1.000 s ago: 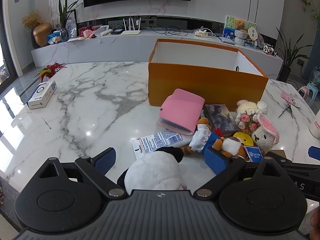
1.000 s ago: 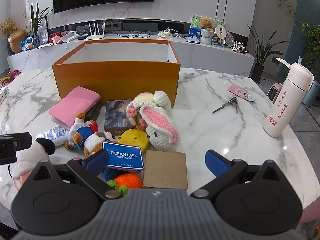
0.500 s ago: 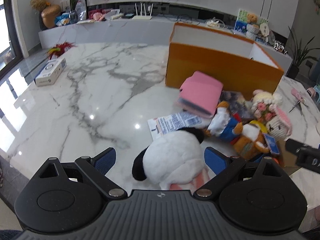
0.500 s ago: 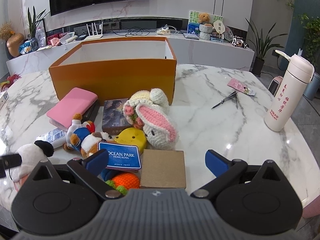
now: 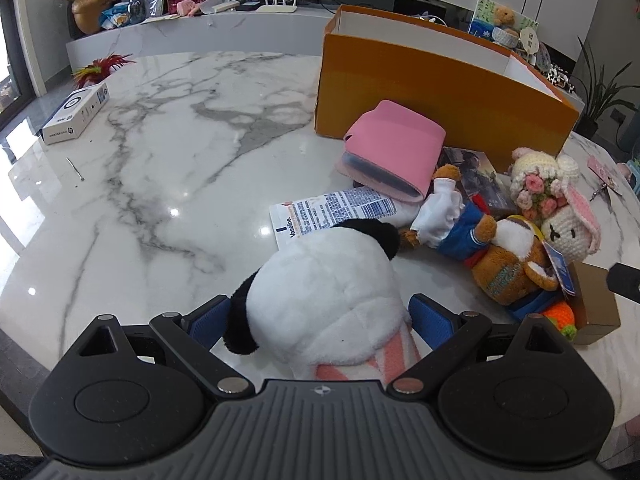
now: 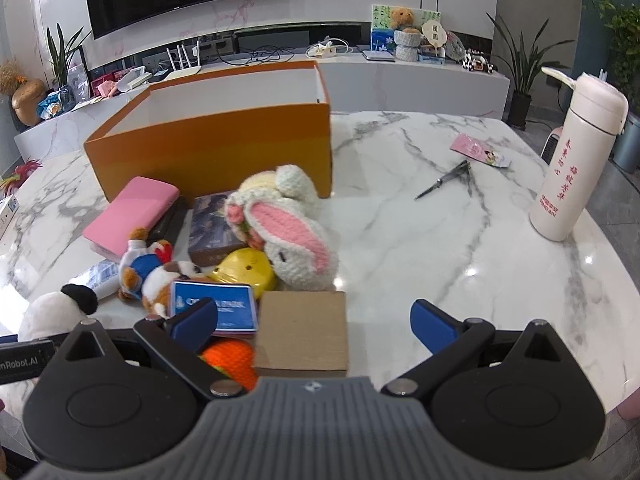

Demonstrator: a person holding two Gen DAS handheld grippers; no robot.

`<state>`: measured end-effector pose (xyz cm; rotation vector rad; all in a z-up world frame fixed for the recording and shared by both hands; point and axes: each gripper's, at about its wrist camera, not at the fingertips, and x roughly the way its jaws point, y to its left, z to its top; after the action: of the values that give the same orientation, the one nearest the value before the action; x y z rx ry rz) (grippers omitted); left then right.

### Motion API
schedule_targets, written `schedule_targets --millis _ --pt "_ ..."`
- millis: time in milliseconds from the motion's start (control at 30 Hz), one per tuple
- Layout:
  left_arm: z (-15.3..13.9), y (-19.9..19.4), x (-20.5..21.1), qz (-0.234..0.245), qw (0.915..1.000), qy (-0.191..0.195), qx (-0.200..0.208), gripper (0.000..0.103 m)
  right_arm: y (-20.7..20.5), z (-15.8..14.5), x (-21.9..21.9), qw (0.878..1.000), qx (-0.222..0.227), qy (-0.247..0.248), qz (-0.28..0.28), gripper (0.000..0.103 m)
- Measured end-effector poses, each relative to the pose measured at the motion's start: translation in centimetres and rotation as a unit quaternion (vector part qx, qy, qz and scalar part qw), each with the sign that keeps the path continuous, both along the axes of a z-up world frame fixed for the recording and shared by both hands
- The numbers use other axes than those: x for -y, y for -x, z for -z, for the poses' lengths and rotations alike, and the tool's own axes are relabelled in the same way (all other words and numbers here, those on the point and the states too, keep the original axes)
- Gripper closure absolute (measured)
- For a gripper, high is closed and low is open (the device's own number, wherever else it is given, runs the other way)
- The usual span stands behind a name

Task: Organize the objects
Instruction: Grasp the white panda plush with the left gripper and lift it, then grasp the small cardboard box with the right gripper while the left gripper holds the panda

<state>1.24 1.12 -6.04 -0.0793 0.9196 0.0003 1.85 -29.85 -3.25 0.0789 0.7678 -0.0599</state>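
Desk [image 5: 168, 168]: a white marble top carrying everything below.
Box [image 5: 436, 92]: a large orange carton, open at the top, at the far side of the desk. Probably the place the things are meant to go.
Pile: a pink case [image 5: 394, 152] leans just before the box; beside it lie a book [image 6: 218, 220], a crochet rabbit [image 6: 294, 232], a bear toy [image 5: 476, 236], a Vaseline tube [image 5: 332, 212], a brown card box [image 6: 302, 330] and a blue tag [image 6: 214, 310], all crowded and touching.
Plush [image 5: 324, 300]: white, with black ears and pink-striped cloth beneath, at the near edge of the pile, resting on the desk.
Risks: the plush is soft and round, so a shallow squeeze could let it slip out on the lift. Its far ear lies close to the tube and the bear toy, and a careless pull might drag them along. The box wall is tall; a low carry could knock the plush against it.
Left tool [image 5: 320, 322]: fingers wide apart, one on each side of the plush, close to or brushing its fur, not yet clamped.
Right tool [image 6: 316, 322]: fingers spread wide, holding nothing, poised over the card box and the tag.
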Motion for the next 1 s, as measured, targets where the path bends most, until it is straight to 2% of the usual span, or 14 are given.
schedule_targets --millis 100,200,333,567,667,900,1000 --pt "0.8 -0.5 0.2 -0.001 0.9999 -0.012 0.001 0.000 -0.2 0.4 1.0 1.000 -0.004 -0.009 -0.004 0.001" --pt "1.5 -0.9 0.5 -0.005 0.9998 -0.020 -0.006 0.000 -0.4 0.9 1.1 0.999 -0.009 -0.019 -0.043 0.001" --pt "2.7 -1.6 0.4 -0.010 0.9991 -0.026 -0.031 0.000 -1.0 1.9 0.4 0.997 -0.029 -0.014 -0.065 0.001" --pt "2.8 -1.8 0.2 -0.004 0.9992 -0.022 -0.033 0.000 -1.7 3.0 1.4 0.998 -0.050 -0.004 -0.028 0.001" --pt "2.8 -2.0 0.4 -0.004 0.9991 -0.024 -0.036 0.000 -1.8 3.2 2.1 0.998 -0.049 -0.017 -0.021 0.001" --pt "2.9 -2.0 0.7 0.002 0.9988 -0.033 -0.036 0.000 -2.4 3.9 2.0 0.997 -0.055 -0.038 -0.029 0.001" --pt "2.9 -2.0 0.6 0.004 0.9988 -0.033 -0.036 0.000 -2.2 3.5 2.7 0.999 -0.041 -0.028 0.003 0.001"
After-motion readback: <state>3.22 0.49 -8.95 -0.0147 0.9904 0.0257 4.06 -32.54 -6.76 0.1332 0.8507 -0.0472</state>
